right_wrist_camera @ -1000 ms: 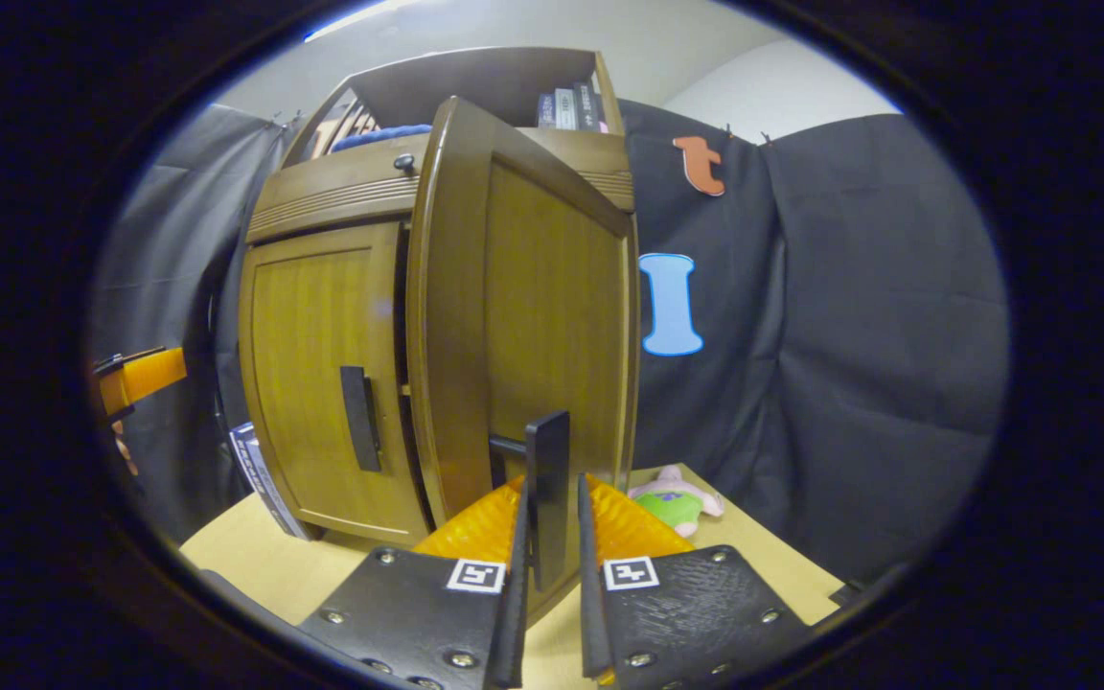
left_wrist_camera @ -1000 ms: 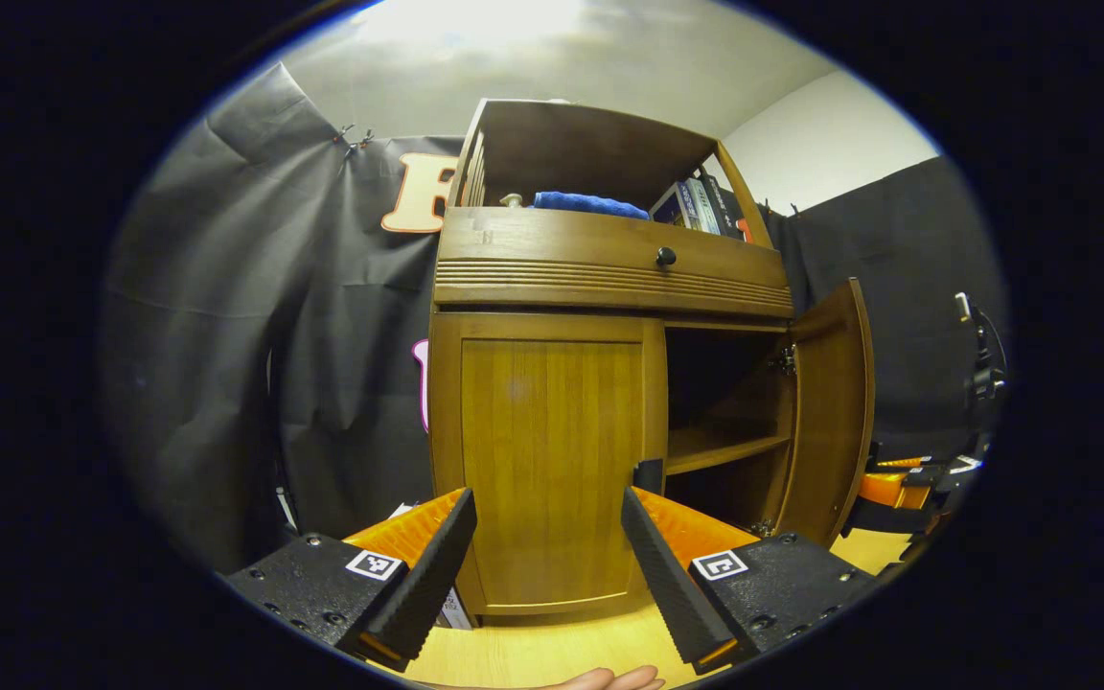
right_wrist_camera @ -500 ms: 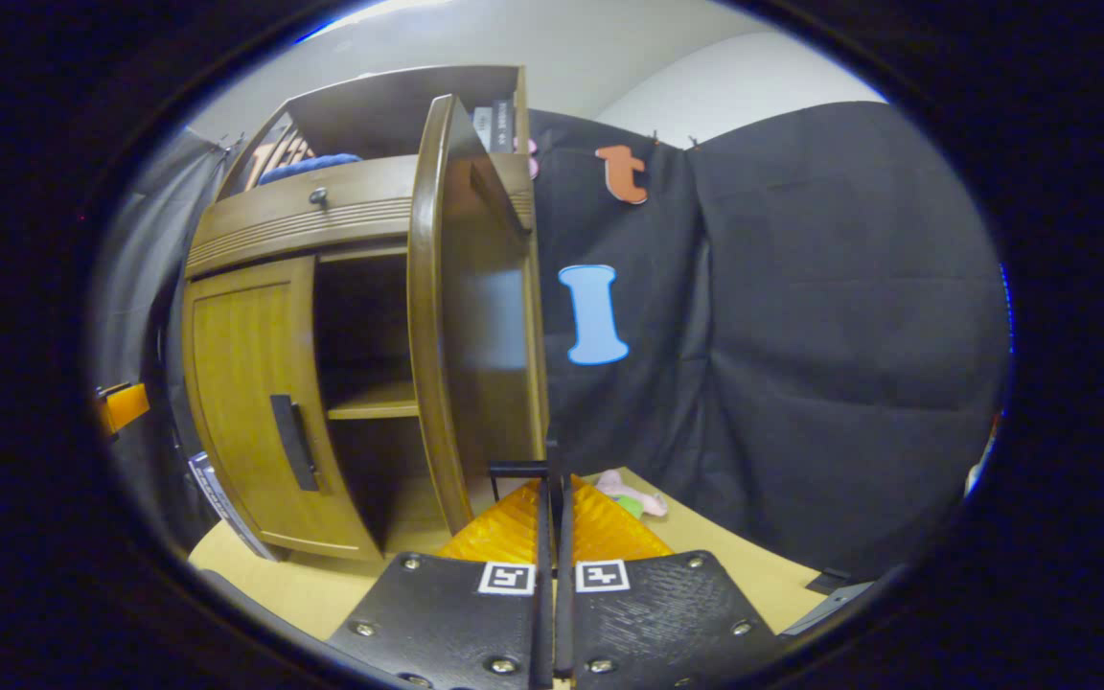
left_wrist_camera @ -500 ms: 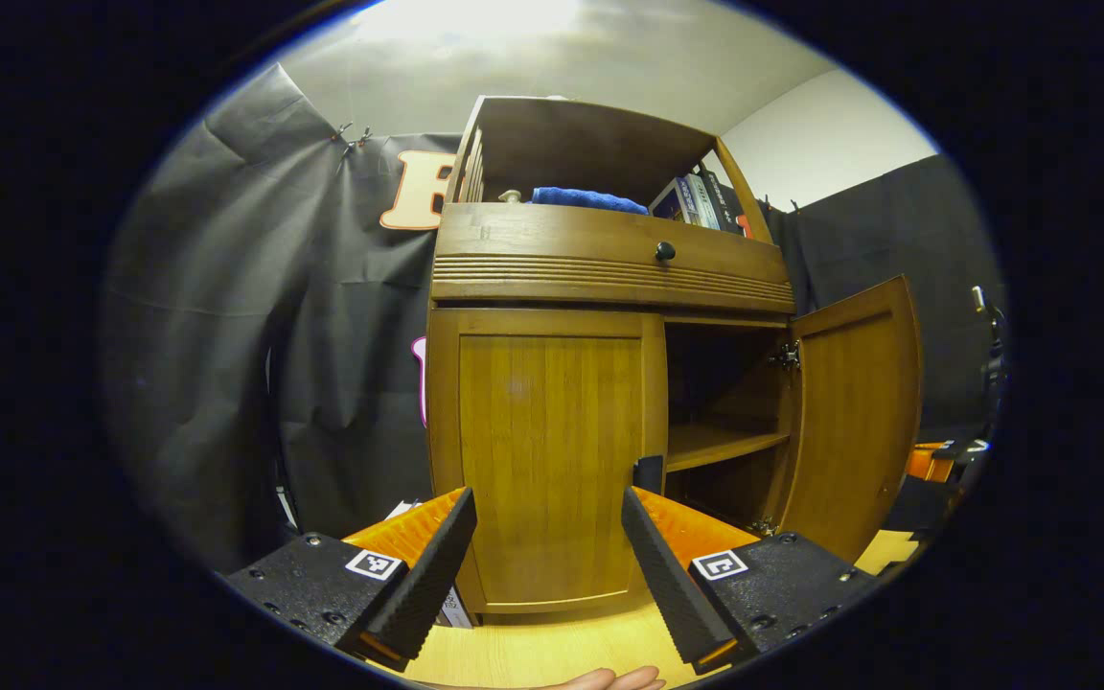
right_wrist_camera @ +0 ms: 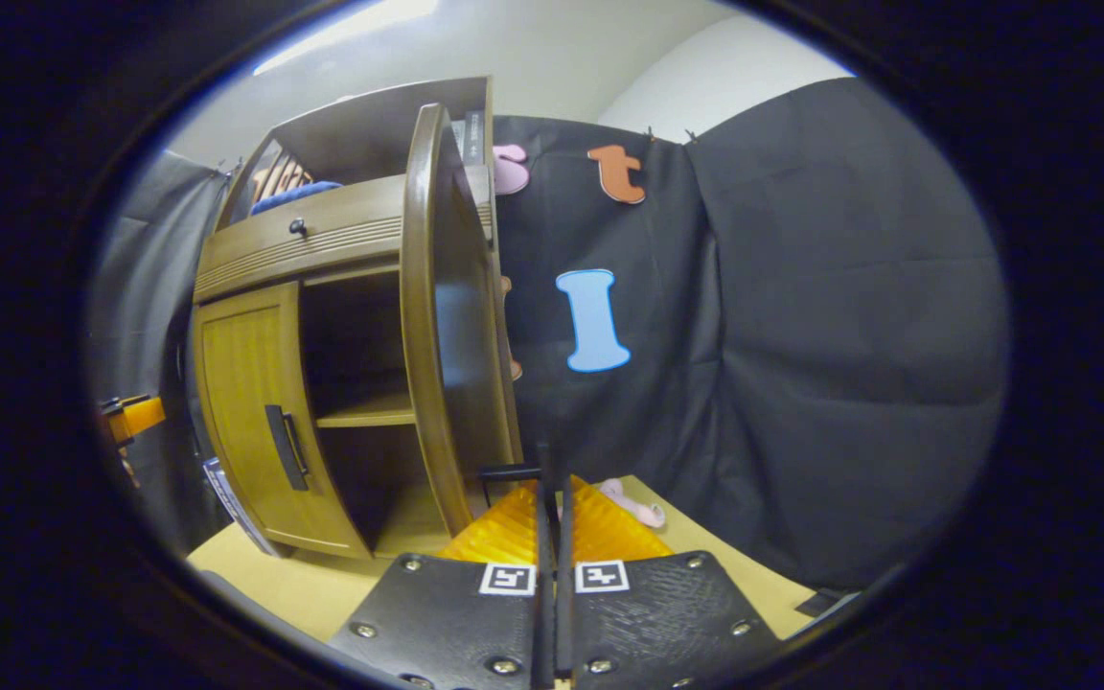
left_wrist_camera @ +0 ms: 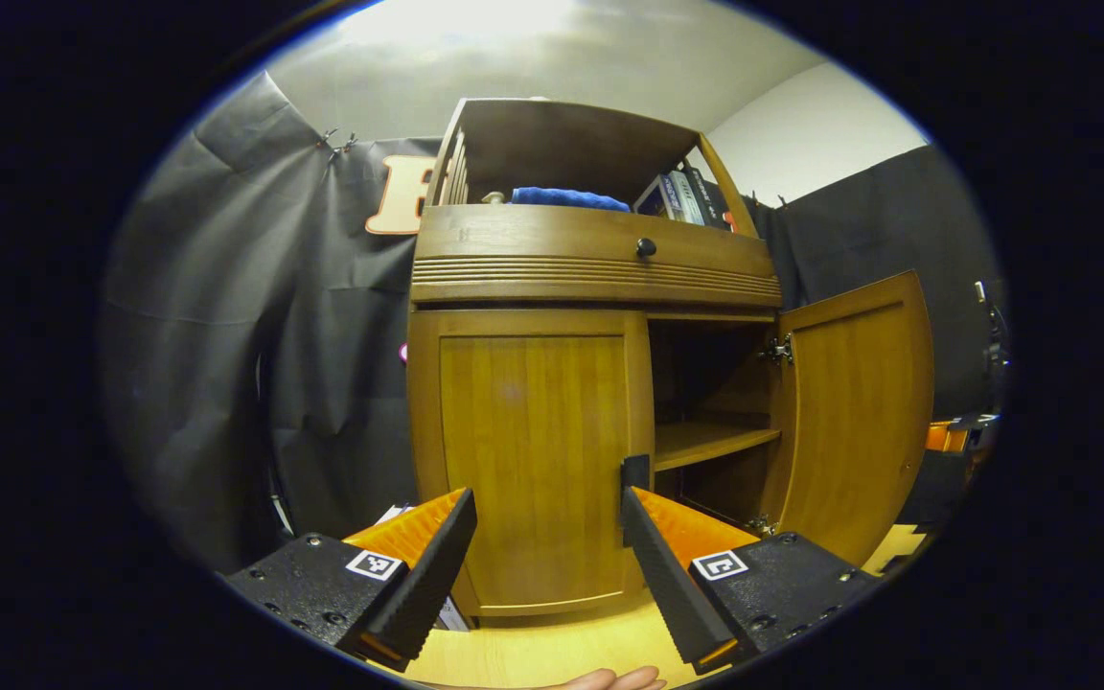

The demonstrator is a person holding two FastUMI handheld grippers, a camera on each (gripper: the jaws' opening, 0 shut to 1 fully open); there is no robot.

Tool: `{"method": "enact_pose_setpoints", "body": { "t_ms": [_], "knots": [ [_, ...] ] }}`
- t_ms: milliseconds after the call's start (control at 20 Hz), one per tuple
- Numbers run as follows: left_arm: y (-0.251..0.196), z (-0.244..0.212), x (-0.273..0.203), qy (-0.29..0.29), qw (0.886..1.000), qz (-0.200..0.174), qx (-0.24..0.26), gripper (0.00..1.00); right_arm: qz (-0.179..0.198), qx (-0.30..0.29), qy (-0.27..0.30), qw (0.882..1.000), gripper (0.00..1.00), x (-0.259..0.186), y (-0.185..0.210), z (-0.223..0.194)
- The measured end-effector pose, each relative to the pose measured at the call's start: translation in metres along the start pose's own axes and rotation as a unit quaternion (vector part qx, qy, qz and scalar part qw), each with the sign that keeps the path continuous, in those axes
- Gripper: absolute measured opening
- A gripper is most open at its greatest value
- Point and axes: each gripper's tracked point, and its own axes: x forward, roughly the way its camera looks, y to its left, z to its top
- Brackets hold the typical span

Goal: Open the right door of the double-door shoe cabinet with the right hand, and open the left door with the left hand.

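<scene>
Right now the shoe cabinet [left_wrist_camera: 590, 278] stands on the pale wood table [left_wrist_camera: 533, 652], close to both claws. Its right door [left_wrist_camera: 854, 412] is swung wide open, so you can see a dark space inside with one wooden shelf [left_wrist_camera: 705, 441] across it. Its left door [left_wrist_camera: 533, 460] is shut flat against the front.

The left claw [left_wrist_camera: 542, 537] waits in front of the left door with its two fingers spread far apart, and nothing is between them. The dark handle of the left door [left_wrist_camera: 635, 474] sits just above the finger on the right side (I cannot tell if they touch).

In the right gripper view, the right claw [right_wrist_camera: 552, 537] has its two fingers pressed almost together around the thin dark handle of the right door [right_wrist_camera: 540, 479]. That door [right_wrist_camera: 437, 316] is seen from its edge, sticking out toward the camera. The left door [right_wrist_camera: 250, 422] and its handle [right_wrist_camera: 276, 448] show to the left of it.

Up top, the cabinet has a drawer with a small round knob [left_wrist_camera: 646, 247]. Above that lie a blue cloth [left_wrist_camera: 566, 197] and some books [left_wrist_camera: 681, 196]. A small pink and green soft toy [right_wrist_camera: 633, 503] lies on the table past the right claw.
</scene>
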Motion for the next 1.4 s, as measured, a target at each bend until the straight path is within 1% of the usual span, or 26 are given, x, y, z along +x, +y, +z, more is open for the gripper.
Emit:
{"method": "enact_pose_setpoints", "body": {
  "t_ms": [100, 200, 250, 350, 450, 500, 550, 700, 800, 900, 950, 1000, 1100, 1150, 1200, 1300, 1400],
  "knots": [
    [0.0, -0.004, 0.003, 0.006, 1.0, 0.002, 0.004, 0.93, 0.016, -0.009, 0.006, 1.0, 0.01, 0.004, -0.01, 0.001],
    [0.002, -0.006, 0.007, 0.008, 1.0, 0.004, 0.001, 0.96, 0.037, -0.001, 0.01, 0.999, 0.01, 0.01, -0.021, 0.002],
    [0.002, -0.005, 0.01, 0.007, 1.0, 0.005, -0.001, 0.96, 0.05, 0.005, 0.01, 0.999, 0.01, 0.012, -0.026, 0.003],
    [0.002, -0.003, 0.017, -0.004, 1.0, 0.008, 0.001, 0.96, 0.073, 0.036, 0.013, 0.997, 0.01, 0.016, -0.033, 0.004],
    [0.002, -0.003, 0.026, -0.016, 1.0, 0.02, 0.01, 0.96, 0.09, 0.041, 0.008, 0.995, 0.02, 0.018, -0.034, 0.002],
    [0.002, -0.007, 0.03, -0.014, 0.999, 0.027, 0.015, 0.96, 0.093, 0.035, 0.007, 0.995, 0.01, 0.019, -0.034, 0.002],
    [0.001, -0.011, 0.035, -0.01, 0.999, 0.031, 0.019, 0.96, 0.097, 0.031, 0.006, 0.995, 0.03, 0.02, -0.034, 0.002],
    [-0.015, -0.023, 0.05, 0.003, 1.0, 0.022, 0.021, 0.96, 0.1, 0.031, 0.005, 0.995, 0.02, 0.019, -0.034, 0.002],
    [-0.021, -0.025, 0.06, -0.004, 1.0, 0.016, 0.026, 0.97, 0.084, 0.032, 0.006, 0.996, 0.02, 0.015, -0.031, -0.001],
    [-0.028, -0.032, 0.073, -0.002, 1.0, 0.011, 0.024, 0.96, 0.035, 0.012, -0.001, 0.999, 0.11, 0.005, -0.036, -0.002],
    [-0.03, -0.036, 0.078, 0.002, 1.0, 0.01, 0.016, 0.96, -0.002, -0.01, -0.011, 1.0, 0.11, -0.006, -0.045, 0.001],
    [-0.035, -0.042, 0.084, 0.006, 1.0, 0.006, 0.009, 0.97, -0.026, -0.03, -0.023, 0.999, 0.11, -0.014, -0.046, 0.005],
    [-0.043, -0.047, 0.096, 0.001, 1.0, 0.0, -0.007, 0.97, -0.062, -0.059, -0.046, 0.995, 0.45, -0.034, -0.045, 0.017],
    [-0.047, -0.048, 0.102, -0.003, 1.0, -0.003, -0.014, 0.97, -0.069, -0.063, -0.059, 0.994, 0.63, -0.044, -0.04, 0.025],
    [-0.049, -0.05, 0.107, -0.01, 1.0, -0.004, -0.022, 0.97, -0.068, -0.06, -0.068, 0.994, 0.65, -0.055, -0.036, 0.029],
    [-0.053, -0.049, 0.115, -0.027, 0.999, -0.004, -0.023, 0.96, -0.04, -0.043, -0.081, 0.995, 0.78, -0.071, -0.007, 0.03],
    [-0.048, -0.048, 0.122, -0.043, 0.999, 0.013, -0.015, 0.96, -0.033, -0.039, -0.096, 0.994, 0.91, -0.084, 0.011, 0.033]
  ]
}}
